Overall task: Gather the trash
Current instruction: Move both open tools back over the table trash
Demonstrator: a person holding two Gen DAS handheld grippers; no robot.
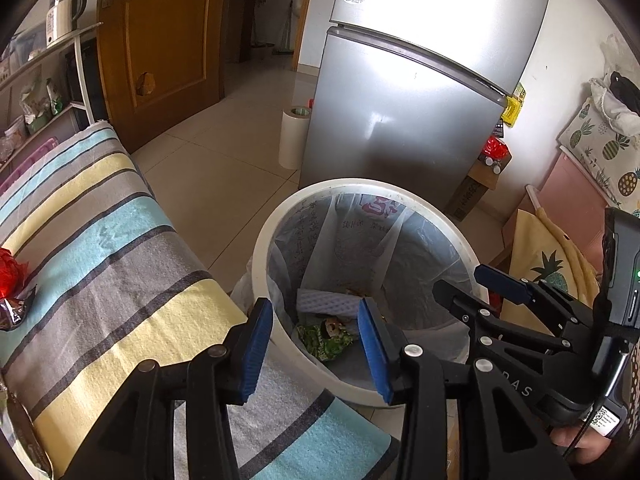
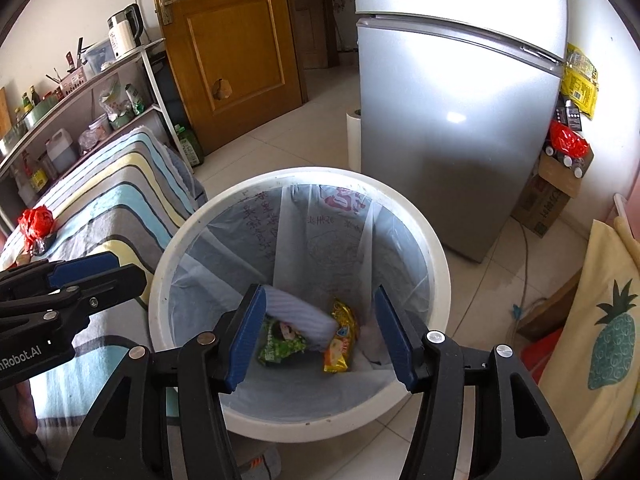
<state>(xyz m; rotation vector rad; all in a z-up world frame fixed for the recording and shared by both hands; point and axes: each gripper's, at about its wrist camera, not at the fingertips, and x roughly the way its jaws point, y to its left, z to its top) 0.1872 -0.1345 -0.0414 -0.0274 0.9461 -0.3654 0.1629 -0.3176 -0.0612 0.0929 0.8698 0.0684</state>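
A white bin [image 2: 434,276] lined with a clear plastic bag stands on the floor beside the striped table. At its bottom lie a green wrapper [image 2: 280,344], a yellow wrapper [image 2: 340,338] and a white foam sheet [image 2: 304,312]. My right gripper [image 2: 320,336] hangs open over the bin mouth with nothing between its blue pads. My left gripper [image 1: 316,348] hovers open at the bin's [image 1: 262,248] near-left rim, empty too; the green wrapper [image 1: 326,340] shows below it. A red crumpled bag [image 2: 36,220] and a dark wrapper [image 1: 14,312] lie on the striped cloth [image 1: 120,240].
A silver fridge [image 2: 460,100] stands behind the bin, a white roll [image 1: 294,136] at its left corner. A wooden door [image 2: 228,40] and a shelf rack [image 2: 80,112] with bottles stand at the back left. Pineapple-print fabric [image 2: 608,328] and a cardboard box [image 2: 548,200] crowd the right.
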